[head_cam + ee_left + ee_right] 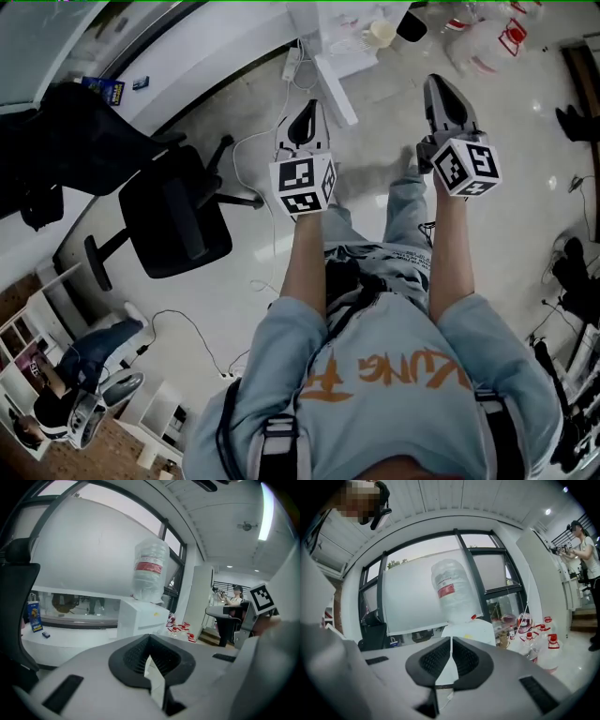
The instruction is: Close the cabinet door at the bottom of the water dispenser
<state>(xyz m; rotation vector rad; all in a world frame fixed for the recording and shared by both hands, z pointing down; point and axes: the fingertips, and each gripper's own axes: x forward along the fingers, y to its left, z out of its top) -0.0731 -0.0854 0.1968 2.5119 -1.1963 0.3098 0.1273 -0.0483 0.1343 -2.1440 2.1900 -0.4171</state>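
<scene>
The left claw (150,654) and right claw (451,641) are both closed tip to tip, holding nothing; the water dispenser (140,618), bottle (150,569) on top, stands ahead, well apart from both.

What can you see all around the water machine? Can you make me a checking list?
Surface: pale, shiny floor.
Job's things: water dispenser with a bottle on top; its bottom door is not clearly shown.
Clutter: red-capped bottles on the floor beside the dispenser.
Grippers: left gripper and right gripper both shut, empty, not touching the dispenser.
Cables: white cable across the floor.
Surroundings: black office chair, big windows, a person further off.
</scene>
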